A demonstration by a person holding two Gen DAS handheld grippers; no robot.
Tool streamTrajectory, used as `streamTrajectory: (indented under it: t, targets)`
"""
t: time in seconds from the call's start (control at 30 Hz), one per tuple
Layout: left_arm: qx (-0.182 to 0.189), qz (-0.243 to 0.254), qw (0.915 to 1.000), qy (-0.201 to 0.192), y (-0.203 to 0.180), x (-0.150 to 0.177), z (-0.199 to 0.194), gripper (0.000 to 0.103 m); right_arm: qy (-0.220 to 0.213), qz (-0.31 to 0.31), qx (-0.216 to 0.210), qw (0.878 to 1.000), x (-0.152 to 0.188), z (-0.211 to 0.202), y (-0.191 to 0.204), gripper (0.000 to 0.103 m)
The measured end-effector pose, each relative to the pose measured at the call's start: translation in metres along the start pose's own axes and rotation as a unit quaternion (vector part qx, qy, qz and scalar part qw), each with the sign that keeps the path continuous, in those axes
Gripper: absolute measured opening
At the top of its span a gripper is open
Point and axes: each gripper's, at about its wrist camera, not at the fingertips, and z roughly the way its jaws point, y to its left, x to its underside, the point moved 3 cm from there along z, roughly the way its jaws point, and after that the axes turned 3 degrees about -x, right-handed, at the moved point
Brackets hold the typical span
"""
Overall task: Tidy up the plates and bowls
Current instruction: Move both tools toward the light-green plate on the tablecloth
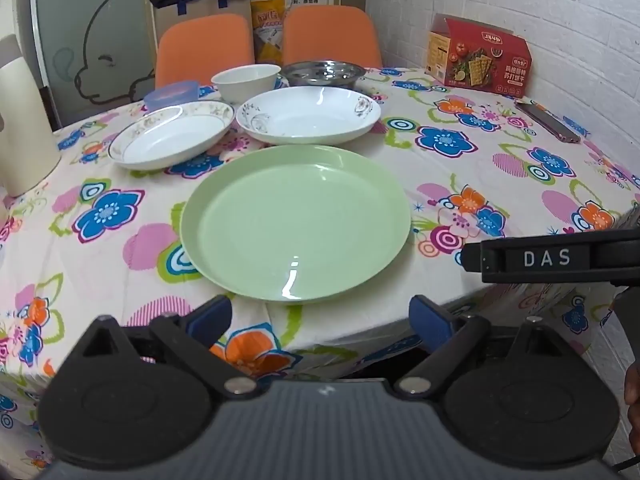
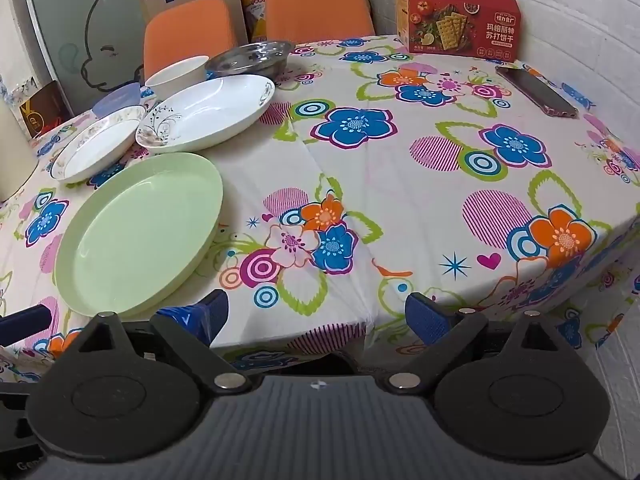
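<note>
A large green plate (image 1: pixel 295 222) (image 2: pixel 138 234) lies near the front edge of the flowered table. Behind it sit a gold-rimmed white plate (image 1: pixel 172 136) (image 2: pixel 98 148) and a white plate with dark floral scrolls (image 1: pixel 308 114) (image 2: pixel 208 110). Further back stand a white bowl (image 1: pixel 246 82) (image 2: pixel 176 76), a small blue bowl (image 1: pixel 172 94) (image 2: pixel 116 100) and a metal bowl (image 1: pixel 324 74) (image 2: pixel 250 58). My left gripper (image 1: pixel 320 318) is open, just short of the green plate's near rim. My right gripper (image 2: pixel 318 316) is open over the table edge, right of the green plate.
A red cracker box (image 1: pixel 478 56) (image 2: pixel 458 20) stands at the back right by the white brick wall. A phone (image 1: pixel 546 120) (image 2: pixel 536 90) lies near it. Two orange chairs (image 1: pixel 206 48) (image 2: pixel 318 8) stand behind the table. A cream jug (image 1: pixel 22 128) is at the left.
</note>
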Motion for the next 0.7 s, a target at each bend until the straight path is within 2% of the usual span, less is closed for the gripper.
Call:
streamTrajectory:
  t: [0.7]
  targets:
    - [0.0,-0.01,0.9999,-0.009,0.005,0.001,-0.006,0.091,-0.002,-0.013,-0.018,1.0,-0.003,-0.004,0.01,0.083]
